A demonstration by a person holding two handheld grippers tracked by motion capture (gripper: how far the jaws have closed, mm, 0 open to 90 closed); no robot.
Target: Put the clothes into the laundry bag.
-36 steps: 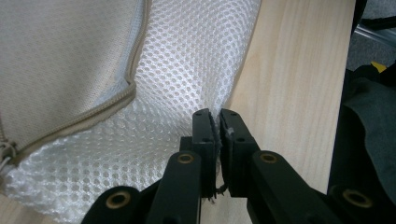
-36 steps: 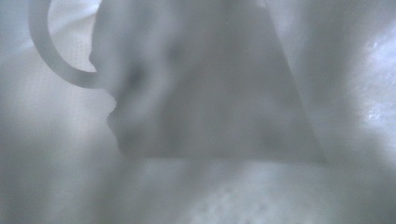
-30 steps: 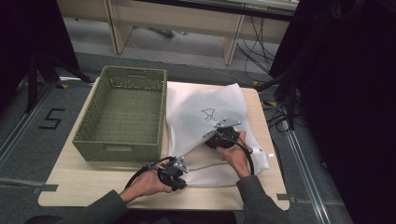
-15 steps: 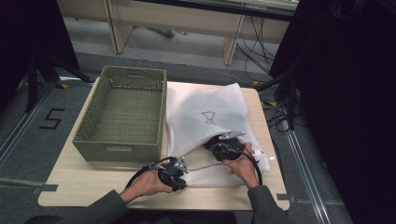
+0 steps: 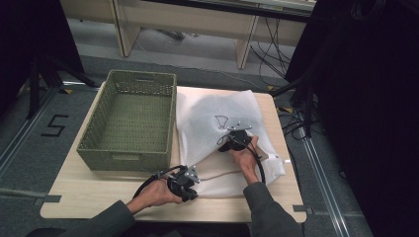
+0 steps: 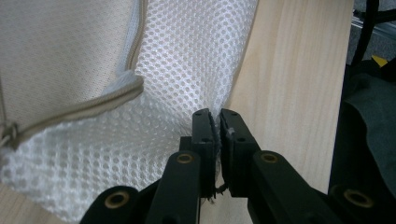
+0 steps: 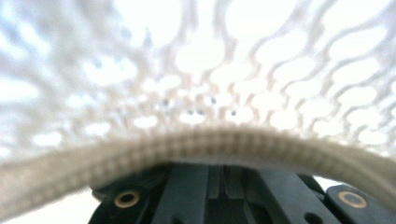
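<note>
**Two grippers on a white mesh bag**

While the person's forearms reach in from the table's near edge, the left gripper (image 5: 190,183) sits low by that edge, its jaws pinched narrow on a fold of the white mesh laundry bag (image 5: 217,111); in the left gripper view the netting (image 6: 177,84) is caught between the black jaws of the left gripper (image 6: 215,116) beside a beige corded hem (image 6: 84,109). The right hand (image 5: 244,157) stretches farther forward, its right gripper (image 5: 231,140) resting on the bag's middle near a dark line drawing (image 5: 221,121). In the right gripper view the hem crosses in front of the jaws, so I cannot tell their gap. The bag lies spread on the pale wooden table (image 5: 89,192), just beside an olive-green woven rectangular basket (image 5: 129,121).
</note>
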